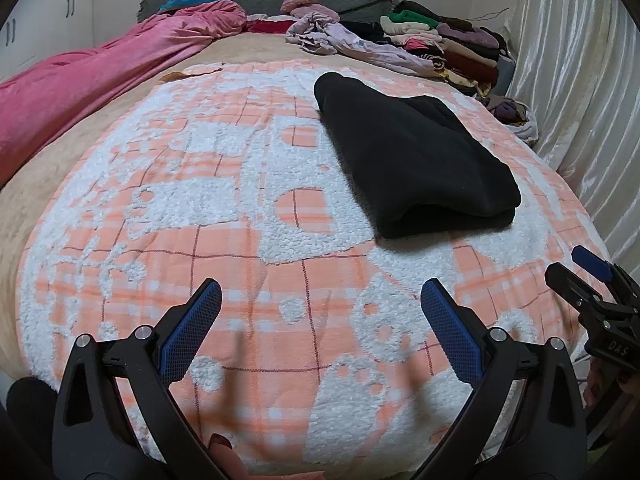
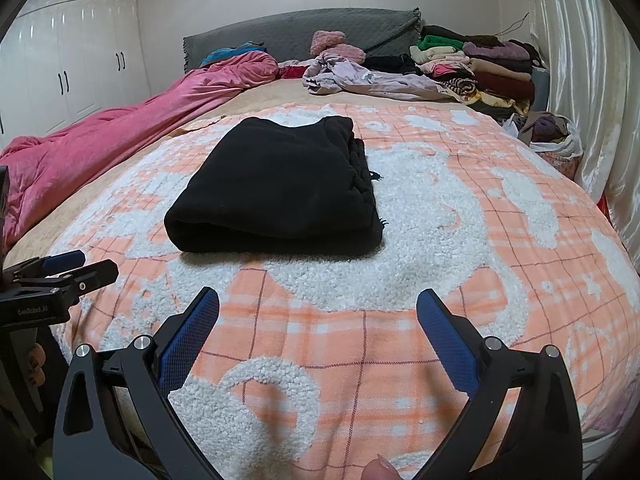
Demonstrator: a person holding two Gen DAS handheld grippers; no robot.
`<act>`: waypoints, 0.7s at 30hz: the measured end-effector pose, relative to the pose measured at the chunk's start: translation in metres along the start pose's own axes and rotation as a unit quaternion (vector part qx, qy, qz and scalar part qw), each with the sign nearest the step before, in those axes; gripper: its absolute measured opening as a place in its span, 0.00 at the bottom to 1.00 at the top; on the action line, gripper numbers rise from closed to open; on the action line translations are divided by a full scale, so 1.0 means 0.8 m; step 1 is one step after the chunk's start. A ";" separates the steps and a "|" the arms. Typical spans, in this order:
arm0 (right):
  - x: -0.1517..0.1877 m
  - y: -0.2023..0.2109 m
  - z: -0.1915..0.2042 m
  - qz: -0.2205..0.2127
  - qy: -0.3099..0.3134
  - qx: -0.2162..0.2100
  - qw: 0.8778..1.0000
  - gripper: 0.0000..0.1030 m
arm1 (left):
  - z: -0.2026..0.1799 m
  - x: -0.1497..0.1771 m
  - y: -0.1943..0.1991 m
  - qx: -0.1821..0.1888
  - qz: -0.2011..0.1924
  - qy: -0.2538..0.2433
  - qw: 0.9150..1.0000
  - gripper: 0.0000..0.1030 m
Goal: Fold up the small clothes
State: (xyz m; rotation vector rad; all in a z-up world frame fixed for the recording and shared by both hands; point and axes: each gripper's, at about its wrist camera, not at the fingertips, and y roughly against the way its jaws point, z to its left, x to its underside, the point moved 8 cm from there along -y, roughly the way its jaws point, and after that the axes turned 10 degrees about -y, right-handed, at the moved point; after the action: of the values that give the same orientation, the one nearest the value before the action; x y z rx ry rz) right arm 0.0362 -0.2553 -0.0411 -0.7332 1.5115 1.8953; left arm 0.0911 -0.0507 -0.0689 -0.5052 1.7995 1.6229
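Count: 1 folded black garment [image 2: 276, 184], 2 grippers, left [image 1: 320, 296] and right [image 2: 318, 304], each with 2 blue-padded fingers [image 1: 196, 324], 1 orange-and-white blanket [image 2: 440, 240], 1 pink duvet [image 1: 92, 80], 1 grey headboard [image 2: 304, 32], 1 stack of folded clothes [image 2: 480, 64], exact count unreadable.

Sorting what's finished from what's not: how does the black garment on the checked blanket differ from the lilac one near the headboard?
The black garment is folded into a compact, thick rectangle; the lilac garment lies crumpled and spread out. The black one sits alone mid-blanket; the lilac one lies beside the stacked clothes. Neither is held by a gripper.
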 end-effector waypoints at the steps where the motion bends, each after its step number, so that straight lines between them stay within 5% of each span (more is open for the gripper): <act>1: 0.000 0.001 -0.001 -0.001 -0.001 0.000 1.000 0.96 | 0.001 0.000 0.000 -0.001 0.001 0.000 1.000 0.91; 21: 0.004 -0.001 0.001 0.003 0.000 -0.002 1.000 0.96 | 0.002 0.000 -0.001 -0.003 0.002 0.000 1.000 0.91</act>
State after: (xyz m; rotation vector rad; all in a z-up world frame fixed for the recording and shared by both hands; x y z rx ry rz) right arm 0.0347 -0.2544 -0.0441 -0.7302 1.5120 1.9033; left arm 0.0920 -0.0489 -0.0697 -0.5043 1.7970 1.6307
